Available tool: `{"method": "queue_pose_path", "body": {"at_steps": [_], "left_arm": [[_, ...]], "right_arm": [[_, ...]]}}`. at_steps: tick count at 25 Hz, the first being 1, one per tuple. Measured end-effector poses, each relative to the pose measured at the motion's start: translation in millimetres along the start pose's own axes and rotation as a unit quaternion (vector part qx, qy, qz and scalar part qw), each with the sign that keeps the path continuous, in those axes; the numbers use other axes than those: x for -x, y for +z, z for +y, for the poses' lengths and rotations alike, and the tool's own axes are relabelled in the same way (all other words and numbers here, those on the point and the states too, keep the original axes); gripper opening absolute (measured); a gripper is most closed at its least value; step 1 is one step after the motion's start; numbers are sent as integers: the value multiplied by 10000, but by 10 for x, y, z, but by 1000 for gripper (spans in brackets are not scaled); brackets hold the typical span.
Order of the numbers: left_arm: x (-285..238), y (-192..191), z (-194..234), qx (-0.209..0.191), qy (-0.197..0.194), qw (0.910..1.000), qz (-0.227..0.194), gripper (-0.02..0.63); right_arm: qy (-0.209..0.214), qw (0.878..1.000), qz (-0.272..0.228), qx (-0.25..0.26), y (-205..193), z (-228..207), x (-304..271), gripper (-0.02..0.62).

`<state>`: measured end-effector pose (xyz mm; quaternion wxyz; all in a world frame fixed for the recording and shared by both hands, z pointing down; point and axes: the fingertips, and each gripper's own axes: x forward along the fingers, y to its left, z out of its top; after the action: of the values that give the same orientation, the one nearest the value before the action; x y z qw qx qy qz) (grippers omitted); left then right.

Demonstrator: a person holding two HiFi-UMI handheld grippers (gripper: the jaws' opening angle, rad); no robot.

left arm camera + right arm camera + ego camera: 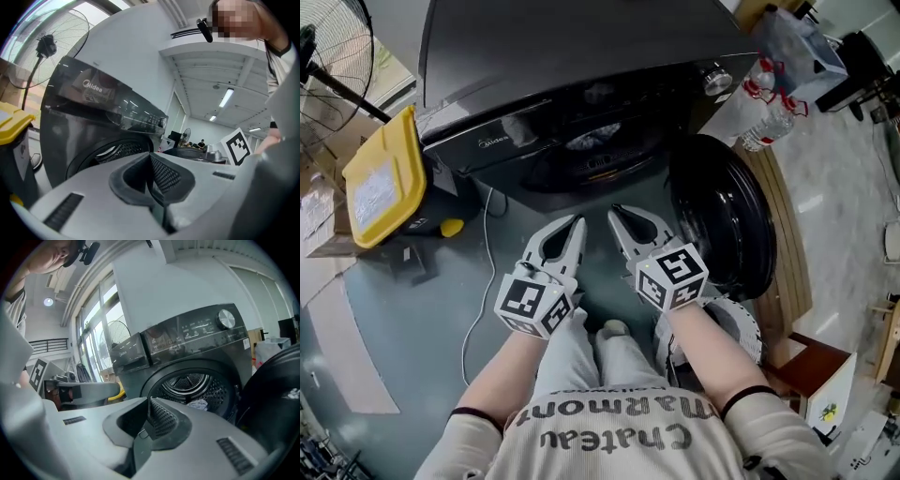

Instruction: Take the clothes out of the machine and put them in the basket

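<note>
A dark front-loading washing machine stands with its round door swung open to the right. In the drum lies a pale piece of clothing, which the right gripper view shows as clothing low in the drum. Both grippers hang side by side in front of the opening, apart from the machine. My left gripper is shut with nothing between its jaws. My right gripper is shut and empty too. A white perforated basket sits by my right forearm, mostly hidden.
A bin with a yellow lid stands left of the machine, and a cable trails over the grey floor. A standing fan is at the far left. Water bottles and a bag sit beyond the door. My knees are below the grippers.
</note>
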<state>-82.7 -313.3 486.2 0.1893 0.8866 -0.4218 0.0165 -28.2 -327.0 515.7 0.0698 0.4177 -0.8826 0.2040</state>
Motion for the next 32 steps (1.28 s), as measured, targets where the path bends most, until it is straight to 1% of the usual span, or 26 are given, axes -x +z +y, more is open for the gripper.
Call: {"method": "queue_pose_path", "body": {"at_steps": [3, 5, 10, 13, 16, 19, 22, 24, 26, 27, 30, 32], "left_arm": [[-207, -326, 252, -89, -91, 9999, -3, 6], [-359, -512, 456, -116, -135, 9998, -90, 6], [-781, -1034, 885, -262, -242, 9991, -222, 6], [-967, -1362, 1065, -231, -241, 9991, -273, 6], [-1106, -1586, 1175, -338, -225, 9985, -361, 6], [-1174, -1726, 1195, -310, -254, 9986, -344, 6], [-1217, -1793, 1218, -313, -223, 9989, -252, 6], [-1217, -1783, 1277, -386, -114, 9989, -259, 6], [-1189, -1789, 1333, -431, 7, 9986, -303, 6], [-1168, -1805, 1355, -412, 46, 9986, -323, 6], [-1118, -1758, 1443, -232, 153, 9986, -457, 6], [-1074, -1703, 1495, -224, 259, 9978, -565, 6]], "right_arm": [[-10, 9998, -121, 154, -301, -223, -362, 40], [36, 9994, -168, 310, -502, -391, -619, 40], [153, 9945, -82, 1034, -1021, -864, -1288, 40], [198, 9908, -49, 1340, -1276, -1116, -1594, 40], [170, 9844, 103, 1749, -1422, -1344, -1861, 40], [115, 9794, 216, 2005, -1389, -1532, -2072, 41], [37, 9790, 456, 1986, -1353, -1744, -2284, 44], [-54, 9800, 562, 1908, -1328, -1862, -2450, 48], [-110, 9828, 606, 1739, -1323, -1950, -2596, 75], [-117, 9845, 644, 1626, -1352, -1987, -2658, 100], [-122, 9880, 865, 1275, -1483, -2092, -2831, 169], [-166, 9874, 1062, 1158, -1558, -2136, -2951, 202]]}}
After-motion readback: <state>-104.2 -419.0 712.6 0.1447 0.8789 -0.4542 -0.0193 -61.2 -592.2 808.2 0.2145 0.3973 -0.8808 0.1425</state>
